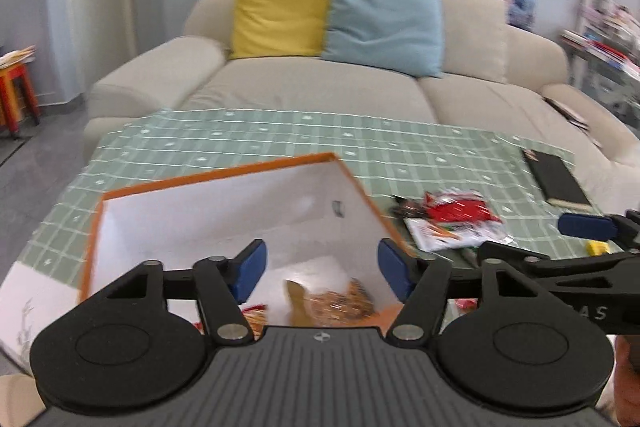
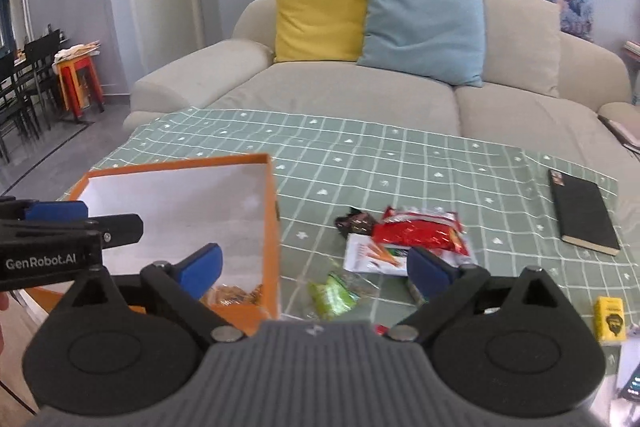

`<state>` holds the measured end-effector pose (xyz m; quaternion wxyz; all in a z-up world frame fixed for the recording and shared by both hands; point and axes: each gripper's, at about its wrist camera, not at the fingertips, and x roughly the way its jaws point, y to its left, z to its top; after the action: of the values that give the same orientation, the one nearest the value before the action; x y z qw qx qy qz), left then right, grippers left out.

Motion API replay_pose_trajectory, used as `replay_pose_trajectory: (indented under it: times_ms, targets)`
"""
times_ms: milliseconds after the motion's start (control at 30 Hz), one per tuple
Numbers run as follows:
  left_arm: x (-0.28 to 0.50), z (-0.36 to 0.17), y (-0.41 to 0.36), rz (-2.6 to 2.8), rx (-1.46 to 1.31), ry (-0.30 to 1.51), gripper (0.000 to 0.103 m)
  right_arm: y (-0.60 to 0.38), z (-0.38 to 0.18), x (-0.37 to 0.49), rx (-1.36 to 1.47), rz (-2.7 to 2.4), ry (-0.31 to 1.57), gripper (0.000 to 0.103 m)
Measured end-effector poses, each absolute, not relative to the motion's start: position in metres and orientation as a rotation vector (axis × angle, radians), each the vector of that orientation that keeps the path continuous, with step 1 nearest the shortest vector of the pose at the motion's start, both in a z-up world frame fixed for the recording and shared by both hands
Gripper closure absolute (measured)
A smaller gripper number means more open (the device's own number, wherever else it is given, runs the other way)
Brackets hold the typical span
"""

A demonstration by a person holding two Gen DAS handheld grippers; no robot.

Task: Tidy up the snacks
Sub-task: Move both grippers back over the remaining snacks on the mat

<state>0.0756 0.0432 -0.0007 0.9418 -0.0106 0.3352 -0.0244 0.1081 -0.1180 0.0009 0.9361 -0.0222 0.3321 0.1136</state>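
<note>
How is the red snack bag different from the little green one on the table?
The red snack bag is bigger than the green snack bag. The red one lies on top of a white packet, while the green one lies alone on the checked tablecloth. The green one is also closer to the orange box. Both are still outside the box.

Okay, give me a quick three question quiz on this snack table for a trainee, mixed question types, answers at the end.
1. True or false: both grippers are open and hold nothing.
2. Which lies nearest the orange box? A) black notebook B) green snack packet C) yellow packet
3. Fill in: the red snack bag lies partly on a ____ packet.

Key
1. True: left gripper and right gripper show spread, empty fingers.
2. B
3. White: the white packet.
</note>
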Motion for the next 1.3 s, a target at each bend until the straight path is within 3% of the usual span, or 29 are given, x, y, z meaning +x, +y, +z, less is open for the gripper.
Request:
replay_pose_trajectory:
  times_ms: [100,267,700,833,1033,1300]
  targets:
    - [0.073,-0.007,0.027,-0.100,-0.008,0.696,0.033,-0.135,-0.006,0.098,-0.062,0.211,0.648,0.008]
    - [0.067,-0.019,0.000,-0.188,-0.005,0.720,0.043,-0.164,-0.018,0.078,-0.055,0.215,0.582,0.008]
    - [0.055,-0.070,-0.051,-0.331,0.088,0.787,0.043,-0.211,-0.076,0.057,-0.050,0.073,0.763,0.008]
    - [0.059,-0.083,-0.056,-0.345,0.076,0.831,0.041,-0.217,-0.090,0.058,-0.019,0.059,0.813,0.011]
    - [0.070,-0.083,-0.060,-0.350,0.079,0.855,0.040,-0.228,-0.096,0.066,0.032,0.046,0.846,0.027]
    - [0.104,-0.061,-0.078,-0.374,0.246,0.846,0.039,-0.211,-0.099,0.090,0.052,0.116,0.868,0.027]
